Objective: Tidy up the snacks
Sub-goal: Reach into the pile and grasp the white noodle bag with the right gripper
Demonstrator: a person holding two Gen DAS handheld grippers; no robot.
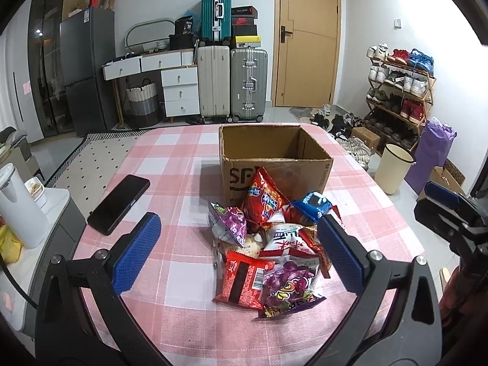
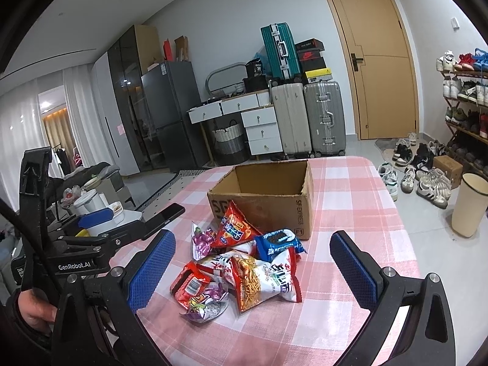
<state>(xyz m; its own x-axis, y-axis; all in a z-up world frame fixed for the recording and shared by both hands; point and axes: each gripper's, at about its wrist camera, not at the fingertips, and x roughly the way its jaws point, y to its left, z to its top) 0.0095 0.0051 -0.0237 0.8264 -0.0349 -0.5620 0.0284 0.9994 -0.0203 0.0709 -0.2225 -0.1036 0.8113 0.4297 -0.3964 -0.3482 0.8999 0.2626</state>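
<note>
Several snack packets (image 1: pixel 271 244) lie heaped on the checked tablecloth (image 1: pixel 170 164), touching the near wall of the open cardboard box (image 1: pixel 274 164). Both claws hang spread wide and hold nothing: the left gripper (image 1: pixel 241 253) frames the heap, and the right gripper (image 2: pixel 253 268) does likewise above it.
</note>
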